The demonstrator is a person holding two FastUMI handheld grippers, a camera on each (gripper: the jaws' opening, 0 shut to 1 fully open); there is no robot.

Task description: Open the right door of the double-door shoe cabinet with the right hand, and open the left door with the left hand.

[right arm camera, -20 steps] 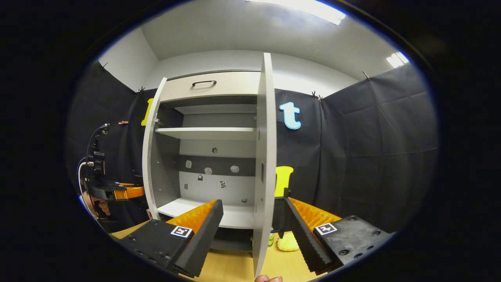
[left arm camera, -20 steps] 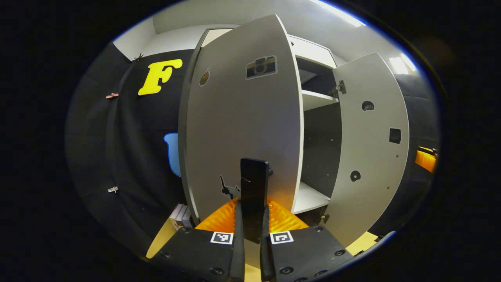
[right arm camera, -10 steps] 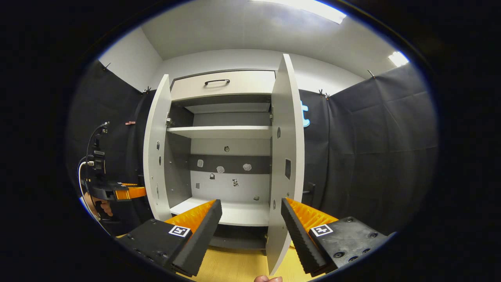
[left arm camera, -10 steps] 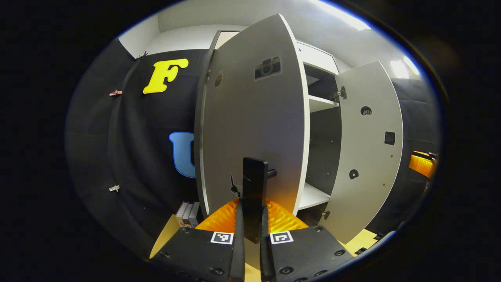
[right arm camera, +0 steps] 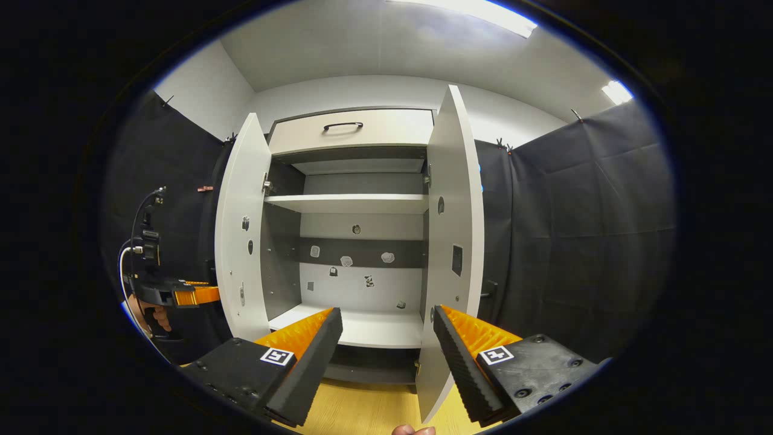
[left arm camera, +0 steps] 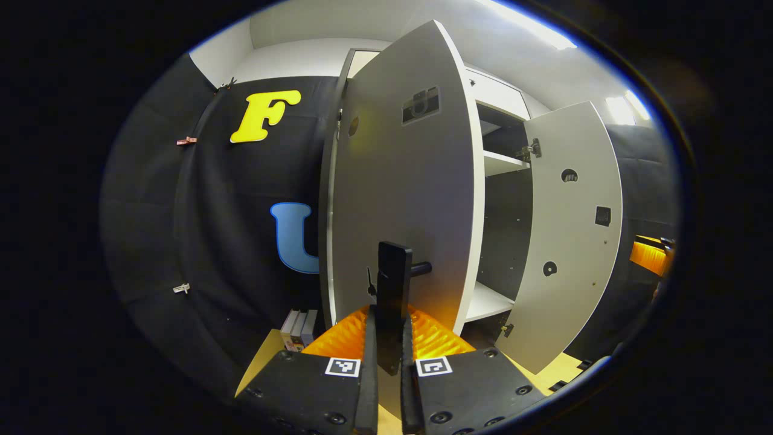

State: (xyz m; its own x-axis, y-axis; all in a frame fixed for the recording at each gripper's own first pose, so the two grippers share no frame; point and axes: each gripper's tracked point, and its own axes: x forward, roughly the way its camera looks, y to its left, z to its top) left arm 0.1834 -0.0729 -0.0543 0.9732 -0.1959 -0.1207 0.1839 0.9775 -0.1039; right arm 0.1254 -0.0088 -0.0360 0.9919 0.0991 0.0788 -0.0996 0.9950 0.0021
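- My left gripper [left arm camera: 387, 338] is clamped on the handle [left arm camera: 392, 290] of the left door [left arm camera: 410, 199], with both fingers pressed against the dark upright bar.
- In the left gripper view that left door stands swung out from the shoe cabinet [left arm camera: 498, 169], its outer face turned toward me, with a small camera-shaped sticker [left arm camera: 421, 104] near its top.
- Past the left door's free edge I see the cabinet's open interior, with a shelf [left arm camera: 504, 162] up high and a white bottom board [left arm camera: 486, 301] below.
- The right door [left arm camera: 570, 229] also stands open, its inner face toward me, with small dark marks on it.
- A few books [left arm camera: 299, 329] stand on the floor beside the cabinet's left side.
- My right gripper [right arm camera: 386, 356] hangs with its jaws spread wide and nothing between them, in front of the cabinet [right arm camera: 356, 241].
- In the right gripper view both doors are open, the left door [right arm camera: 241, 229] and the right door [right arm camera: 454, 241], each swung outward to its own side.
- The right door's lower edge lies near my right finger; I cannot tell whether they touch.
- Above the open compartment sits 1 drawer [right arm camera: 350, 130] with a dark handle.
- Small stickers dot the cabinet's back panel [right arm camera: 356, 266].
- At the left of that view my left gripper [right arm camera: 181, 295] and the hand [right arm camera: 158, 317] that holds it are at the left door's outer side.
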